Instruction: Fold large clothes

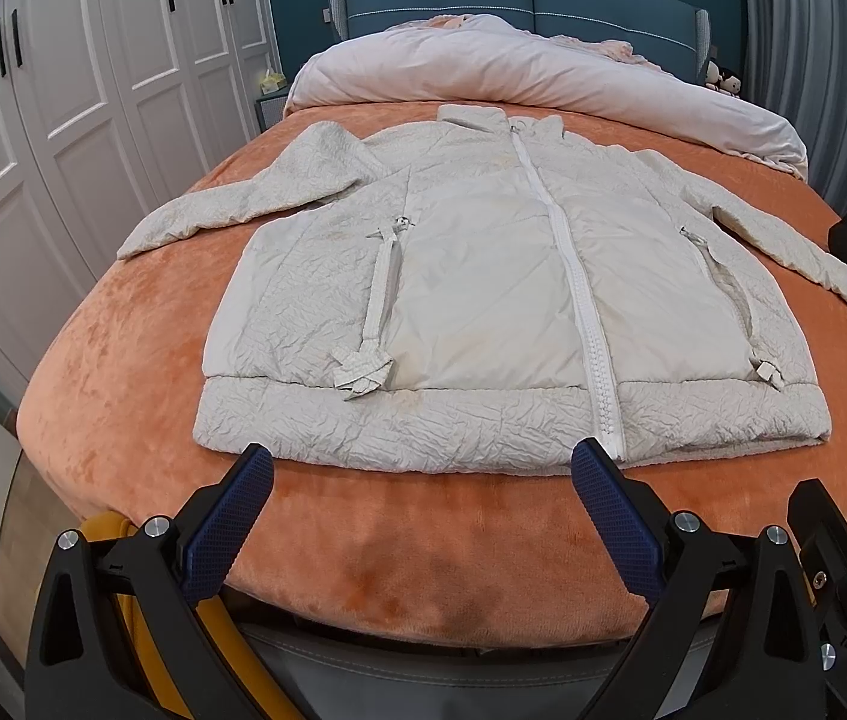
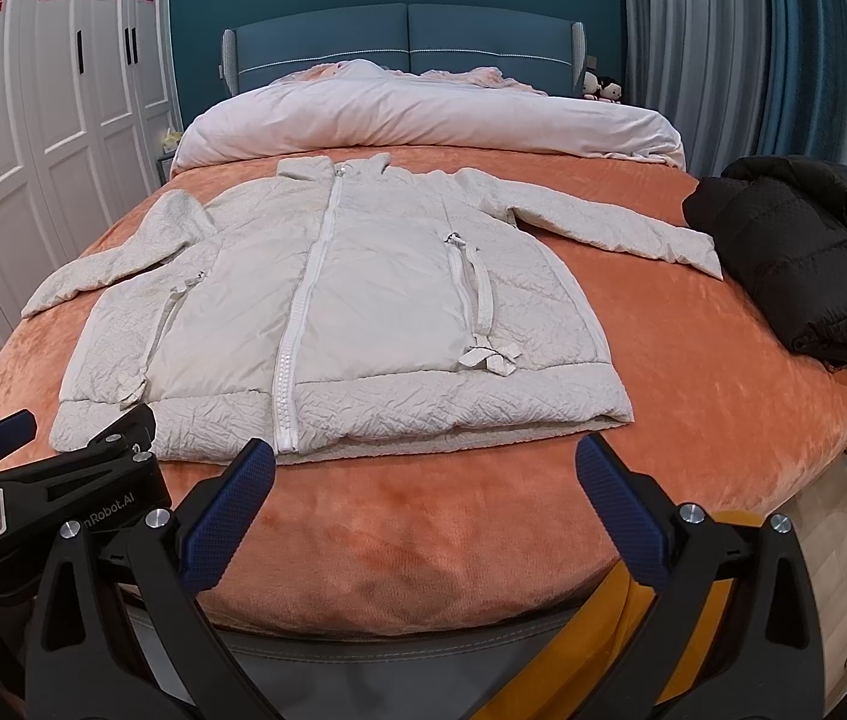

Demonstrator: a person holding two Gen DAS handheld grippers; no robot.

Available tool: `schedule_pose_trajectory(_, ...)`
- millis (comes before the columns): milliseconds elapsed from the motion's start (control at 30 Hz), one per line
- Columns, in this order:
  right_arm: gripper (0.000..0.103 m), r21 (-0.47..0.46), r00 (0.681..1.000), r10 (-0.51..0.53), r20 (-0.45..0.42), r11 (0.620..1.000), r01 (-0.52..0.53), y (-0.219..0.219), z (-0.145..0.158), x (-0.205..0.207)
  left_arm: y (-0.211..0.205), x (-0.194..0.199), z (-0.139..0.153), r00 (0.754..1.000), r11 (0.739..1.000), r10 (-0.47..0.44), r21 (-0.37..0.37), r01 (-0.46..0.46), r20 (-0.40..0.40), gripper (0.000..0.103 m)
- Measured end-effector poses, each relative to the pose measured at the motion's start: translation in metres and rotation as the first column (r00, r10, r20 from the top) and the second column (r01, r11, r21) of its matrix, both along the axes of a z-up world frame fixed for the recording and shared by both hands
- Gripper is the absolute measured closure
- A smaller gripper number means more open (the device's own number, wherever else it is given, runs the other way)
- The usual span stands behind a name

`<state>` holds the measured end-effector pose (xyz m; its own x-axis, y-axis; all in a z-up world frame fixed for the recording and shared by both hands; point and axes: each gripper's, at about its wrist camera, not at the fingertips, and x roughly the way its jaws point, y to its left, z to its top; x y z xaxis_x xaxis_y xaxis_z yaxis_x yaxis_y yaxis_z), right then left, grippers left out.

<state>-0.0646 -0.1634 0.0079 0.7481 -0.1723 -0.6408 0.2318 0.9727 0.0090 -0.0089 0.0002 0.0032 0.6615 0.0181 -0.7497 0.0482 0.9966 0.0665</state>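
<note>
A cream zip-up jacket [image 1: 483,288] lies flat and face up on the orange bed cover [image 1: 135,360], collar toward the headboard, both sleeves spread out to the sides. It also shows in the right wrist view [image 2: 351,312]. My left gripper [image 1: 423,474] is open and empty, hovering just in front of the jacket's hem near the foot of the bed. My right gripper [image 2: 426,468] is open and empty, also just short of the hem. The left gripper [image 2: 3,438] shows at the left edge of the right wrist view.
A black padded coat [image 2: 807,264] is heaped on the bed's right side, next to the right sleeve cuff. A rolled pink duvet [image 2: 423,120] lies across the head of the bed. White wardrobes [image 2: 45,108] stand at the left, curtains [image 2: 723,48] at the right.
</note>
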Motion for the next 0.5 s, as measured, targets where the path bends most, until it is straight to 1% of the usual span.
schedule_pose_trajectory(500,0.005,0.002,1.0,0.0,-0.002,1.0,0.0,0.0,0.0002,-0.0001,0.0007,-0.0004,-0.0021,1.0,1.0,0.001,-0.001,-0.001,0.001,0.006)
